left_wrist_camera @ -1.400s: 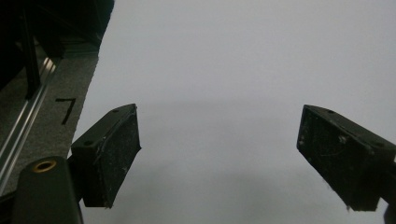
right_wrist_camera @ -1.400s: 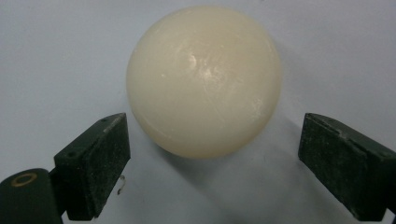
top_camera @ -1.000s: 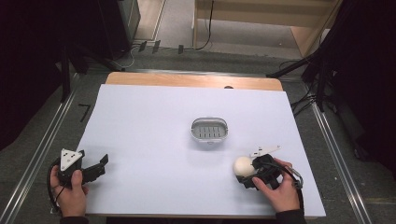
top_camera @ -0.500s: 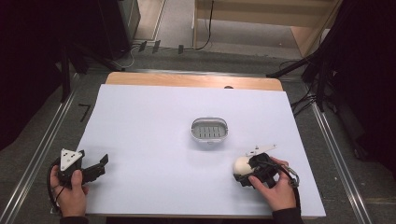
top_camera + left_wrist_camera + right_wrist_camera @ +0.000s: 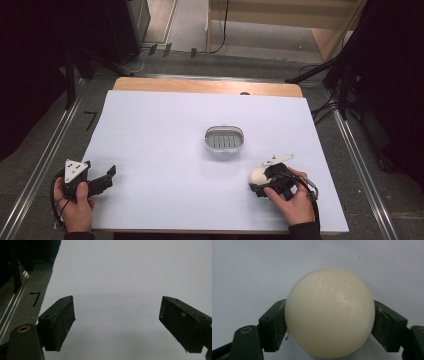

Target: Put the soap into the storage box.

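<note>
Cream ball [image 5: 329, 313] sits on your white counter [image 5: 165, 135] near its front right, below the small grey dish [image 5: 224, 140], clamped between your right gripper [image 5: 263, 181] fingers, which have just been closing, while your left gripper [image 5: 102, 179] fingers stand apart.

A lab or studio: a white-covered table [image 5: 165, 130] ringed by black curtains [image 5: 35, 60], floor cables [image 5: 200, 50] and metal rails [image 5: 45, 150].
</note>
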Action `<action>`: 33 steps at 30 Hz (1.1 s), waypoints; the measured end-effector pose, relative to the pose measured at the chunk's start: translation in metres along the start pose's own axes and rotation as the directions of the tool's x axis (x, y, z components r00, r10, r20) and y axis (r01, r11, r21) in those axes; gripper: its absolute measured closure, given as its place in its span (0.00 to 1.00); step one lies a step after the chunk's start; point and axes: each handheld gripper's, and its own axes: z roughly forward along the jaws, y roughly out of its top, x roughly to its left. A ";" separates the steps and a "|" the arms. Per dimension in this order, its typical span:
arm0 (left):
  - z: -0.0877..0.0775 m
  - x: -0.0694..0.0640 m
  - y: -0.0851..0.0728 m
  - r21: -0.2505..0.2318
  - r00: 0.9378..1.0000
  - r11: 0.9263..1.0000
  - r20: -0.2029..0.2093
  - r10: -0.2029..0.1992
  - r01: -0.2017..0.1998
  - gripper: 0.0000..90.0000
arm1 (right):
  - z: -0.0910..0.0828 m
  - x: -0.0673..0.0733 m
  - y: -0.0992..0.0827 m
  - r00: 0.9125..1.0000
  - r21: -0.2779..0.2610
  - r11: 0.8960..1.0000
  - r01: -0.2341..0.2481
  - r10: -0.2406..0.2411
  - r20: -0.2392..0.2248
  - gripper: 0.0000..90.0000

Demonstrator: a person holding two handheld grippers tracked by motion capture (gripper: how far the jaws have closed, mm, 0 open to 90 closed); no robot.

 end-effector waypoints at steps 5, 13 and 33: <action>0.000 0.000 0.000 0.000 1.000 1.000 0.000 0.000 0.000 0.16 | 0.000 0.001 0.000 1.000 -0.004 1.000 -0.001 0.001 0.003 0.27; 0.000 0.000 0.000 0.000 1.000 1.000 -0.001 0.001 -0.001 0.16 | 0.000 0.002 0.000 1.000 -0.010 1.000 -0.006 0.006 0.007 0.27; 0.000 0.000 0.000 0.004 1.000 1.000 -0.003 0.003 -0.003 0.16 | -0.003 0.001 0.001 0.999 -0.030 0.998 -0.052 0.052 0.006 0.27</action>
